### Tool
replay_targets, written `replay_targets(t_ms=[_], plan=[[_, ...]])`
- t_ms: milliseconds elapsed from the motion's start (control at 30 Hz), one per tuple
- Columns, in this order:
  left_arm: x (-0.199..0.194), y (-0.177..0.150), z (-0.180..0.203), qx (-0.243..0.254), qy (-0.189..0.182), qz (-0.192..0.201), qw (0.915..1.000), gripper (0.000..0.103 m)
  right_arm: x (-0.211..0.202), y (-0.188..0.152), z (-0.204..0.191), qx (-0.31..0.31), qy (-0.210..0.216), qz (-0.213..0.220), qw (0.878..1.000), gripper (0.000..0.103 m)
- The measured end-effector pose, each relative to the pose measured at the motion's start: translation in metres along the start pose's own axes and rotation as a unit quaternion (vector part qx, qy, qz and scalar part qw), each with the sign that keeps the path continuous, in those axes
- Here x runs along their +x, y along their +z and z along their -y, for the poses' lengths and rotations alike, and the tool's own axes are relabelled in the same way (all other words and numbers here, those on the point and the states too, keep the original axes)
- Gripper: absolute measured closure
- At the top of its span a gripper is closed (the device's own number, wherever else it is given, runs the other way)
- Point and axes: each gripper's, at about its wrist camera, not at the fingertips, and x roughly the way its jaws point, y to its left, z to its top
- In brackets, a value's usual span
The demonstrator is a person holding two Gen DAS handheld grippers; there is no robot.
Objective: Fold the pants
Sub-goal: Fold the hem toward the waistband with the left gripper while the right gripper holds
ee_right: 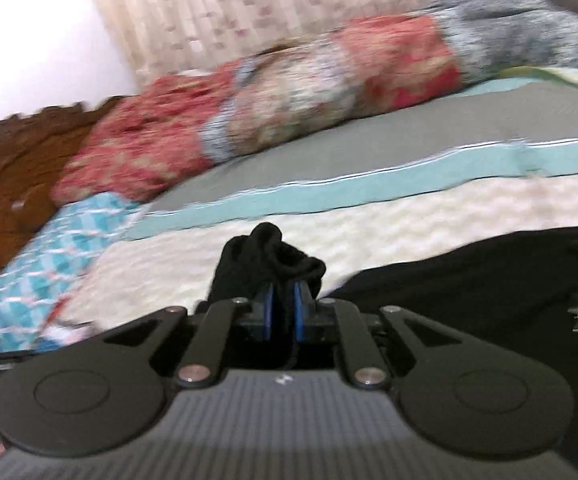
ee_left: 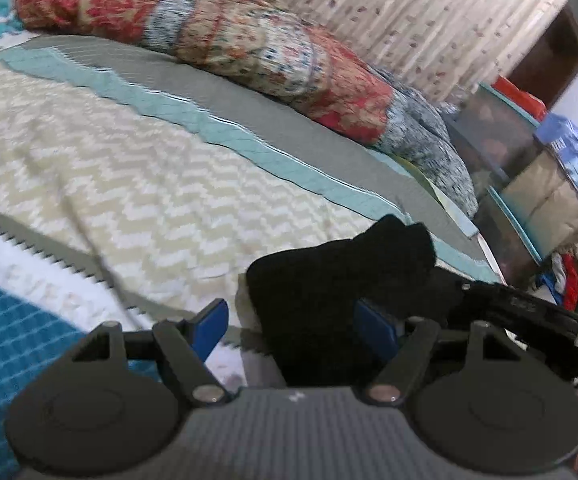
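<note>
The black pants lie on the bed, with a bunched edge rising between my left gripper's blue pads. The jaws stand wide: the cloth lies against the right pad, and a gap shows beside the left one, so this gripper is open. In the right wrist view my right gripper is shut on a gathered fold of the pants, which sticks up above its nearly touching blue pads. More black cloth spreads to the right. Both views are blurred.
The bedspread is cream chevron with a teal stripe and a grey band. A rolled red patterned quilt lies along the far side before a curtain. Storage bins stand beyond the bed's edge. A teal pillow and wooden headboard sit at left.
</note>
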Motion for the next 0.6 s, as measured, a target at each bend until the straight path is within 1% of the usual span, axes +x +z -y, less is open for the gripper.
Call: replay_targets(t_ms=[33,67,100,133,167,200,233,267,300,367,400,500,567,600], plan=[[0.008,0.0,0.006,0.007,-0.002,-0.006,1.0,0.031,0.006,-0.003,0.009,-0.001,-0.023,-0.008,1.0,0.087],[0.016,-0.001,0.012,0.013,-0.003,-0.014,0.9998,0.032,0.015,-0.009,0.018,-0.003,-0.042,-0.028,0.999,0.085],[0.023,-0.002,0.016,0.017,-0.006,-0.021,0.9996,0.032,0.027,-0.016,0.023,-0.003,-0.061,-0.061,0.996,0.085],[0.03,-0.002,0.022,0.022,-0.009,-0.029,0.9993,0.032,0.037,-0.022,0.028,-0.002,-0.078,-0.089,0.993,0.082],[0.038,-0.003,0.027,0.03,-0.01,-0.037,0.9988,0.031,0.041,-0.029,0.034,0.005,-0.089,-0.101,0.991,0.081],[0.044,-0.005,0.031,0.038,-0.007,-0.046,0.9982,0.031,0.037,-0.031,0.038,0.015,-0.086,-0.094,0.992,0.074],[0.053,-0.008,0.035,0.048,0.001,-0.062,0.9969,0.032,0.03,-0.031,0.042,0.029,-0.083,-0.079,0.993,0.059],[0.061,-0.011,0.038,0.06,0.012,-0.079,0.995,0.032,0.022,-0.03,0.044,0.04,-0.083,-0.062,0.994,0.052],[0.072,-0.016,0.04,0.075,0.029,-0.102,0.9915,0.032,0.012,-0.028,0.047,0.049,-0.083,-0.037,0.995,0.051],[0.089,-0.029,0.04,0.098,0.063,-0.139,0.9833,0.031,0.0,-0.021,0.044,0.056,-0.069,-0.013,0.996,0.051],[0.092,-0.034,0.039,0.102,0.07,-0.145,0.9817,0.03,-0.004,-0.017,0.043,0.056,-0.056,-0.006,0.997,0.051],[0.089,-0.04,0.033,0.095,0.066,-0.135,0.984,0.027,-0.005,-0.006,0.022,0.038,-0.011,0.002,0.999,0.051],[0.087,-0.044,0.033,0.103,0.071,-0.131,0.9834,0.024,0.0,-0.002,0.013,0.025,0.024,-0.006,0.999,0.051],[0.086,-0.044,0.035,0.112,0.076,-0.129,0.9824,0.022,0.007,-0.002,0.007,0.022,0.035,-0.013,0.999,0.051]])
